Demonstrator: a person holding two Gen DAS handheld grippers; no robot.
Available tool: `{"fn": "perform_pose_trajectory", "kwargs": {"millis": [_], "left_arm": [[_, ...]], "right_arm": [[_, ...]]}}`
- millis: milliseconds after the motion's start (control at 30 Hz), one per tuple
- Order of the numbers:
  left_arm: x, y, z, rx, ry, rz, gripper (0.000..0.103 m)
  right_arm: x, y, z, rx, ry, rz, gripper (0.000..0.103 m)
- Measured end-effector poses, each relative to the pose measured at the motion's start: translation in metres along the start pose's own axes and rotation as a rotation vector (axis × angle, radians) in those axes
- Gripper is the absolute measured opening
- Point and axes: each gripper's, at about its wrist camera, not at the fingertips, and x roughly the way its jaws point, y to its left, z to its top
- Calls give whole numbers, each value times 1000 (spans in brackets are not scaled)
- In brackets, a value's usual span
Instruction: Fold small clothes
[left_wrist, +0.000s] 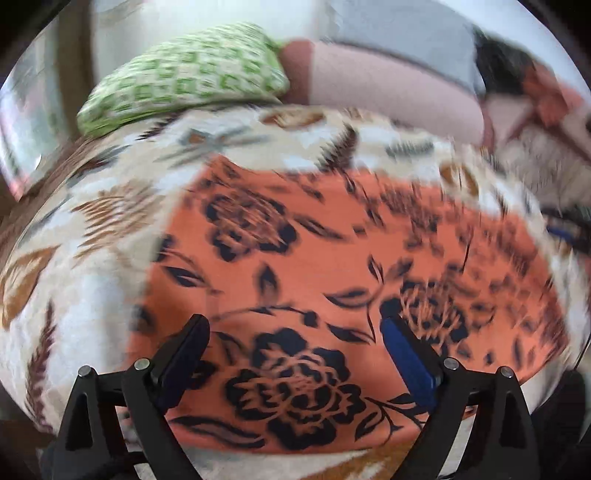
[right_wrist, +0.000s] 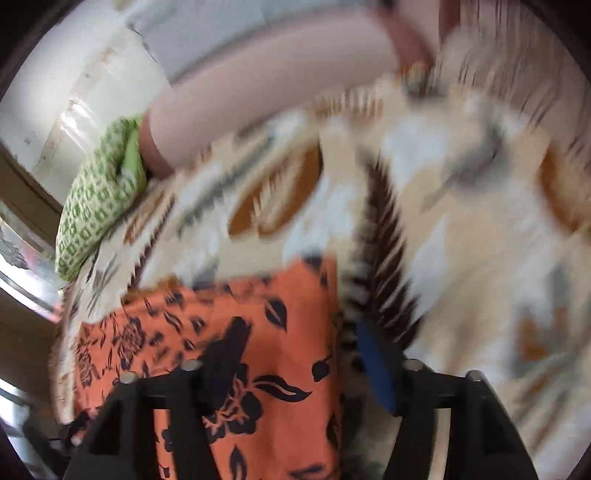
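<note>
Item: 1 orange cloth (left_wrist: 332, 280), black flower print, lying flat on a patterned bedspread (left_wrist: 92, 229), long axis left to right.
Left gripper (left_wrist: 295, 332): jaws wide, empty, over the cloth's near middle.
Right gripper (right_wrist: 291, 354): jaws wide, empty, straddling the cloth's right edge (right_wrist: 332, 332); likely the nearer for lifting that edge.
Far: green pillow (left_wrist: 192, 74).

left wrist: close, looking down | right wrist: close, looking down | shared: orange floral cloth (left_wrist: 332, 258), green pillow (right_wrist: 99, 199)
</note>
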Motion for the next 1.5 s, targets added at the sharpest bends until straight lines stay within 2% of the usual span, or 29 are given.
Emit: {"fn": "perform_pose_trajectory", "kwargs": {"millis": [67,133,200,267,333,400,433,467,533,600,633,700,767,833,900,933,1000,1067,1133,1233,1267,1300,1333,1400,1500], "left_arm": [[-24,23,-1,-92,-38,-17,95],[-37,44,-7,-155,-42,-30,95],[-41,68,-19,-230,-3,-46,95],[-36,92,-32,-322,50,-70,94],[-28,105,-39,-393,102,-114,84],[-16,114,-43,-439,150,-195,57],[-10,117,-45,-457,175,-211,46],[-3,122,-48,-480,206,-203,25],[-5,129,-50,-531,203,-244,18],[-18,122,-48,-486,163,-232,17],[-18,122,-51,-494,170,-237,17],[1,127,-67,-540,234,-224,18],[0,125,-64,-523,229,-220,20],[-12,114,-46,-441,205,-174,31],[-27,108,-26,-372,131,-161,55],[-33,107,-15,-350,94,-160,61],[-37,107,10,-317,28,-144,79],[-26,111,35,-285,12,-151,81],[5,111,57,-272,56,-141,81],[53,118,80,-324,156,-189,80],[67,121,83,-338,185,-193,74],[83,125,78,-366,242,-208,40],[94,128,74,-400,291,-218,21],[91,143,64,-509,266,-294,12],[87,155,48,-566,232,-304,11]], "right_arm": [[-25,18,-4,-18,-30,76,70],[-37,37,-18,-18,-26,162,74],[-41,49,-40,-36,25,251,78],[-29,58,-61,-62,87,255,78],[-9,61,-79,-81,160,228,78],[9,59,-95,-72,226,205,78],[13,57,-99,-68,233,204,78],[12,55,-102,-65,209,211,78],[11,55,-100,-51,215,217,78],[13,52,-99,-44,229,225,78],[13,51,-99,-40,233,232,78],[14,49,-99,-37,239,240,78],[15,49,-96,-32,243,241,79],[16,50,-94,-36,251,238,80],[18,52,-94,-51,258,245,83],[19,53,-94,-57,259,243,83],[19,54,-95,-59,256,244,85],[19,54,-96,-56,251,251,86],[19,53,-96,-52,249,256,86],[20,53,-95,-45,250,263,87],[20,52,-95,-43,251,268,87],[20,51,-95,-41,252,274,87],[20,51,-95,-39,252,279,87],[20,49,-95,-36,253,290,87],[21,47,-95,-34,250,300,87]]}}
